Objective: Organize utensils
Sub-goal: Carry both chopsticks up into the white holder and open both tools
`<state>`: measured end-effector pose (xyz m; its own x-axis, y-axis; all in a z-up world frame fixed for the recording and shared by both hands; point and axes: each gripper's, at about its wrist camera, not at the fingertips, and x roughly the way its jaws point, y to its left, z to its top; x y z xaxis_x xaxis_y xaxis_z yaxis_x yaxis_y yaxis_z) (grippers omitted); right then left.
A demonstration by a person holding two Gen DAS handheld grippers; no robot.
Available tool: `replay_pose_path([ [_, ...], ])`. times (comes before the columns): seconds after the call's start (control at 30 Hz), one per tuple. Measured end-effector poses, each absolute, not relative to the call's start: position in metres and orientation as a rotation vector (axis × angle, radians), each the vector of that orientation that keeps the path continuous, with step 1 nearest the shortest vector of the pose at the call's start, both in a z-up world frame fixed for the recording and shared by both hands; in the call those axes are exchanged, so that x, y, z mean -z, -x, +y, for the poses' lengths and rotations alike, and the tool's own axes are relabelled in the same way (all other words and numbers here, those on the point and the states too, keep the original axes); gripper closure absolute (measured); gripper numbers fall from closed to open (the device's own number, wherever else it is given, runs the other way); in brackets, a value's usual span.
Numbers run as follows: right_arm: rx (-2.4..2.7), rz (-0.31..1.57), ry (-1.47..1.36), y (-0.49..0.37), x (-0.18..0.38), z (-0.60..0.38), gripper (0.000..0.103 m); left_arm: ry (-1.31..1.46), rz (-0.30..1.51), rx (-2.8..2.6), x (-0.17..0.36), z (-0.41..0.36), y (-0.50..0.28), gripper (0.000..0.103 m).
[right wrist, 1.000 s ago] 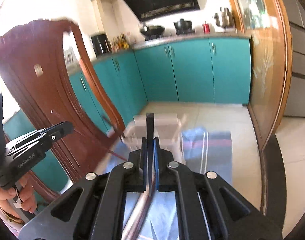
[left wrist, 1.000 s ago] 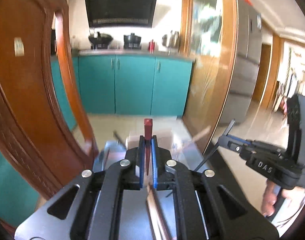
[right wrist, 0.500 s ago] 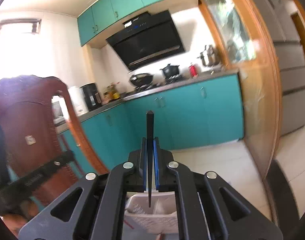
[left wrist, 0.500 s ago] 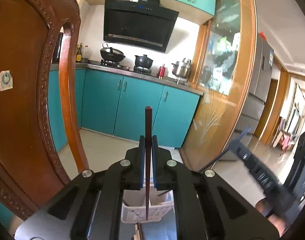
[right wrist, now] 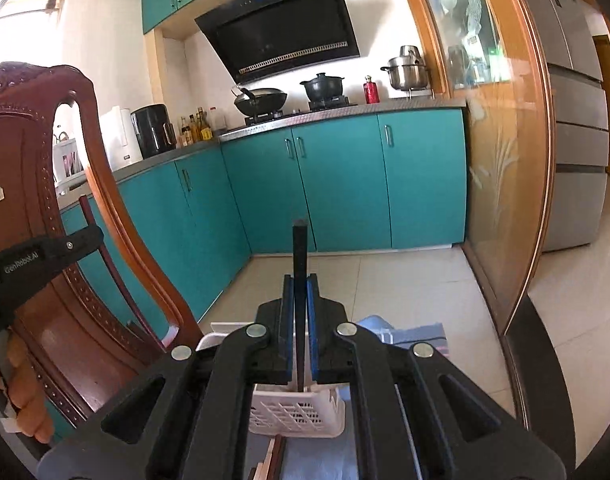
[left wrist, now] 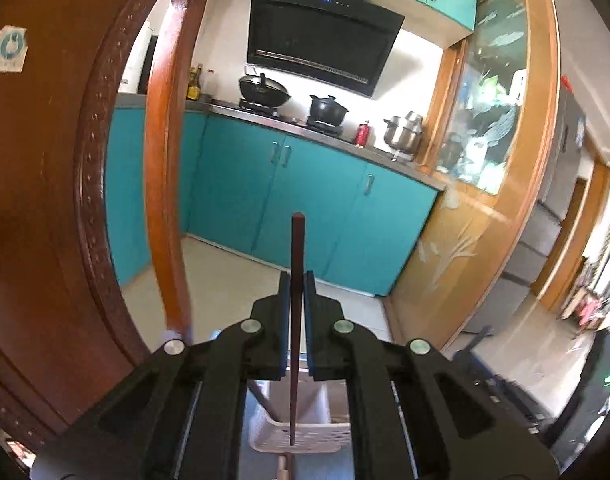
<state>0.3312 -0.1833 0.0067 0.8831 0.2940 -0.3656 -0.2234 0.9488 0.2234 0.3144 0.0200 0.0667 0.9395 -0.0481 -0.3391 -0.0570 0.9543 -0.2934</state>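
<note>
Left wrist view gives me the reddish-brown chopstick (left wrist: 296, 320) running straight up between the left gripper (left wrist: 296, 280) fingers, its lower tip hanging over the white plastic basket (left wrist: 305, 438) below. On the far right edge I catch only a blurred dark shape of the other tool, too smeared to read.

Right wrist view shows what that one cannot: a black chopstick (right wrist: 300, 300), square at its top end, clamped in the right gripper (right wrist: 301, 284), and the left tool seen from the side at the left edge, with a bare hand (right wrist: 19, 392) wrapped round its grip and the brown stick slanting through its fingers. Here the basket (right wrist: 297, 416) shows its open lattice wall, and it sits on a pale blue striped cloth (right wrist: 409, 334).

Both sticks are slim and straight; the brown one looks like polished wood, the black one matte. The carved wooden chair back (left wrist: 57, 184) is glossy, with a beaded edge. I see blue pads lining the inner faces of both tools.

Both pairs of fingers are pinched nearly together, each gripping its own chopstick mid-length and holding it upright, above the basket.
</note>
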Motion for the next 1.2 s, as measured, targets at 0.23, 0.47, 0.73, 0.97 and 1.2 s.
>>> replay_pose_path([
  [0.23, -0.268, 0.428, -0.171, -0.332, 0.004, -0.183, 0.096, 0.400, 0.099, -0.004, -0.087, 0.034, -0.267, 0.096],
  [0.47, -0.277, 0.456, -0.143, -0.336, 0.015, -0.176, 0.096, 0.314, 0.103, -0.093, -0.056, 0.029, -0.283, 0.096],
  [0.73, -0.280, 0.462, -0.133, -0.337, 0.017, -0.179, 0.096, 0.295, 0.269, -0.103, -0.023, 0.027, -0.308, 0.096],
  [0.97, -0.301, 0.378, -0.191, -0.312, 0.002, -0.199, 0.049, 0.283, 0.295, -0.060, -0.022, 0.024, -0.300, 0.068],
  [1.2, -0.296, 0.188, -0.235, -0.272, -0.020, -0.222, 0.039, 0.220, 0.258, -0.054, -0.029, 0.020, -0.274, 0.059],
])
